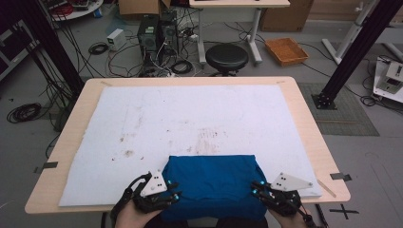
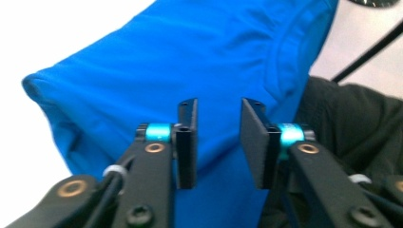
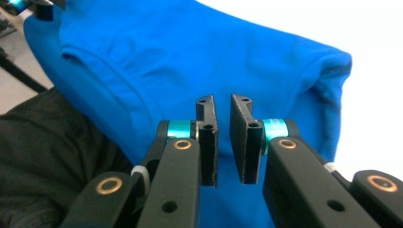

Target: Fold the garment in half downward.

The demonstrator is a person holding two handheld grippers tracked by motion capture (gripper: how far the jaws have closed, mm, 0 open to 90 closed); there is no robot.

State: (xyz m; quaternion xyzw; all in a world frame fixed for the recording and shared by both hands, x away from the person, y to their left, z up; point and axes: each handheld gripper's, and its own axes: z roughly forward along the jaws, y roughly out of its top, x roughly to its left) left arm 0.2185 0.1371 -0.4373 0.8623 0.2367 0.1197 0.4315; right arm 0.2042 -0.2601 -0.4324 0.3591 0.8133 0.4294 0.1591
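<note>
**High view: both tools apart at the folded shirt**

I see the blue shirt [image 1: 211, 183] folded at the bottom centre of the frame, on the white mat [image 1: 142, 123] of the table [image 1: 306, 128]. My left tool [image 1: 173, 195] and right tool [image 1: 256, 189] sit at its lower corners, jaws parted, clamping nothing. Pulling back carelessly, I judge a pad could snag cloth and undo the fold.

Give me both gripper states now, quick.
Left gripper: open, nothing between the jaws, over the blue shirt.
Right gripper: open by a narrow gap, holding nothing.
</note>
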